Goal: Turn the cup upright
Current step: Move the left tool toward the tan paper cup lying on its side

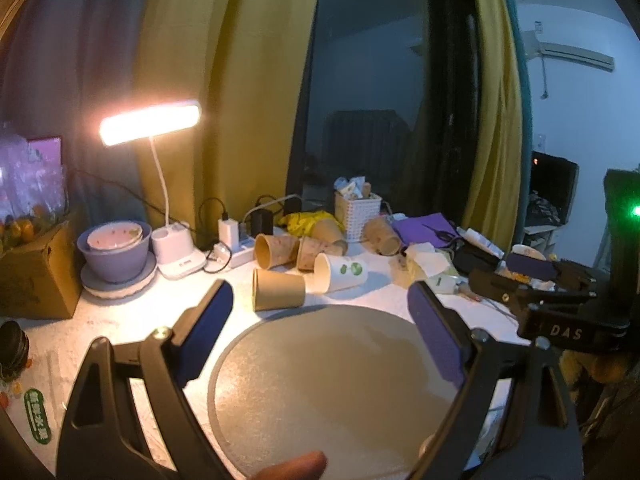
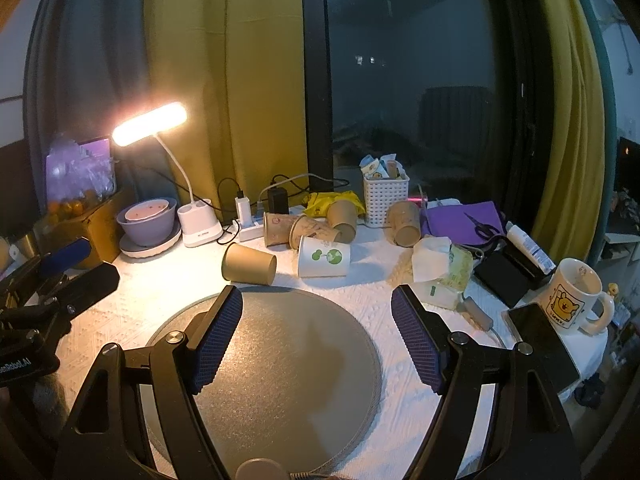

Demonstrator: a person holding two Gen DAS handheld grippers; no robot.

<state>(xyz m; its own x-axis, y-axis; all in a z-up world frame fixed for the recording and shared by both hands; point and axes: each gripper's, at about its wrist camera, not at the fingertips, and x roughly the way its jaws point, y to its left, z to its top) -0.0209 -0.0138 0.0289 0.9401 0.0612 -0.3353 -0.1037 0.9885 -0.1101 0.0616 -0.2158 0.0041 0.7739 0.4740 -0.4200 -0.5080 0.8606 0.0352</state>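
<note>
My left claw [image 1: 320,340] and right claw [image 2: 316,336] are both spread wide and hold nothing, each above the round grey mat [image 2: 280,360]. Just past the mat's far edge a brown paper cup [image 2: 249,264] lies on its side, a white cup [image 2: 323,257] beside it, near the lit desk lamp [image 2: 150,123].

My left claw [image 1: 320,332] hangs with its blue-padded fingers [image 1: 208,332] spread wide and nothing between them. My right claw [image 2: 316,340] is the same, pads [image 2: 218,340] far apart and bare. Both point forward and slightly down, level with each other, side by side.
</note>
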